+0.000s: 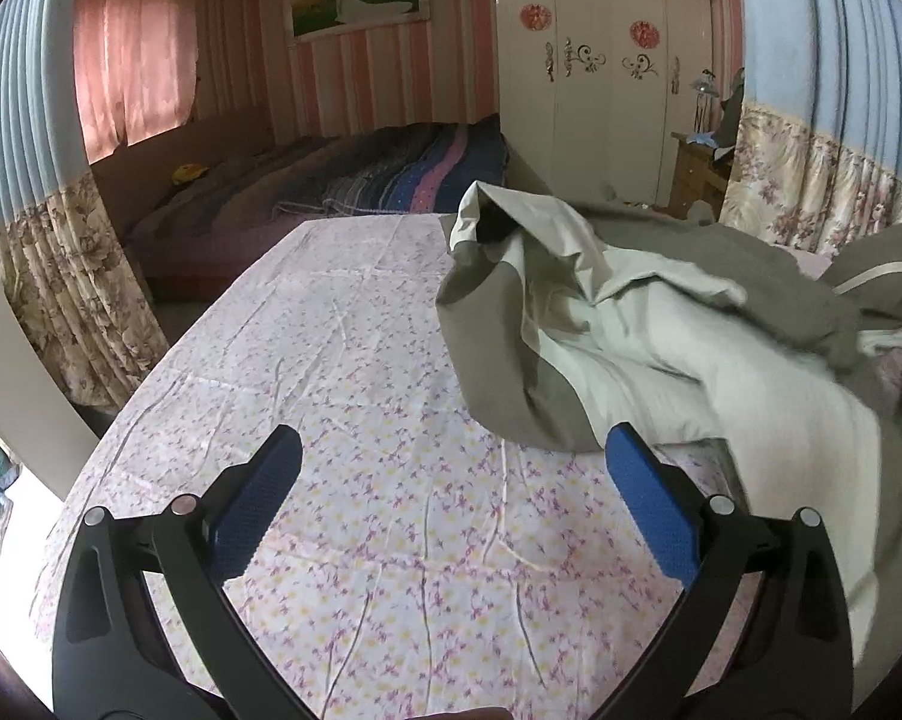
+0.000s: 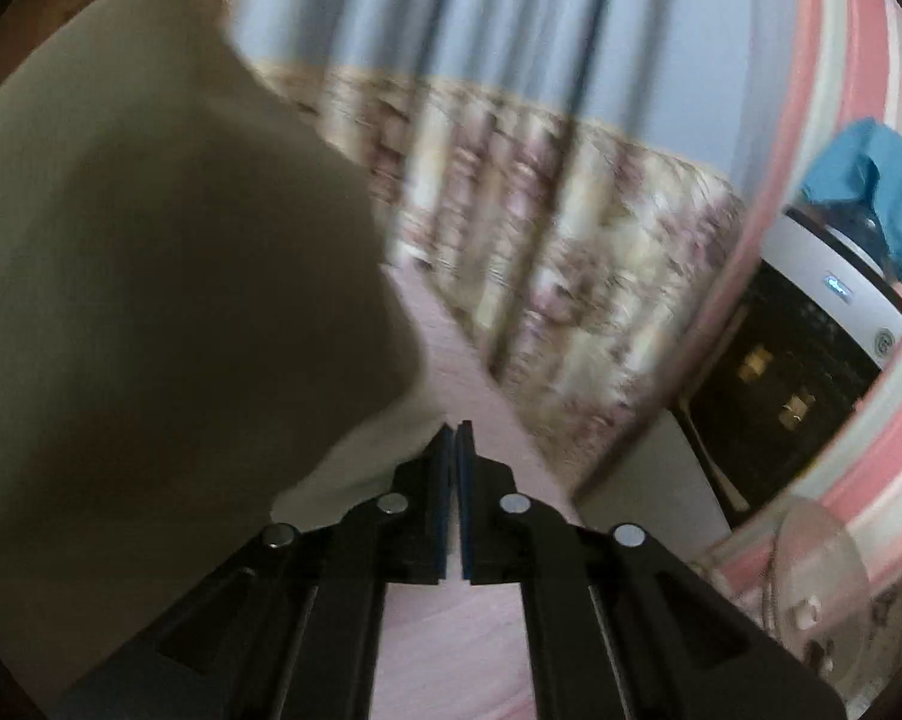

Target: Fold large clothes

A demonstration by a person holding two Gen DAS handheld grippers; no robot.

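Left wrist view: left gripper (image 1: 451, 468) held spread over flowered sheet (image 1: 342, 372), crumpled garment (image 1: 631, 324) at two o'clock; right gripper (image 2: 455, 429) pinched together, garment edge apparently caught.

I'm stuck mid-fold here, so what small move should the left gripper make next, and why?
Probably ease the open left gripper rightward onto the near edge of the garment, which lies crumpled on the flowered tablecloth. The right gripper looks shut beside cloth, so a second hold would help spread it.
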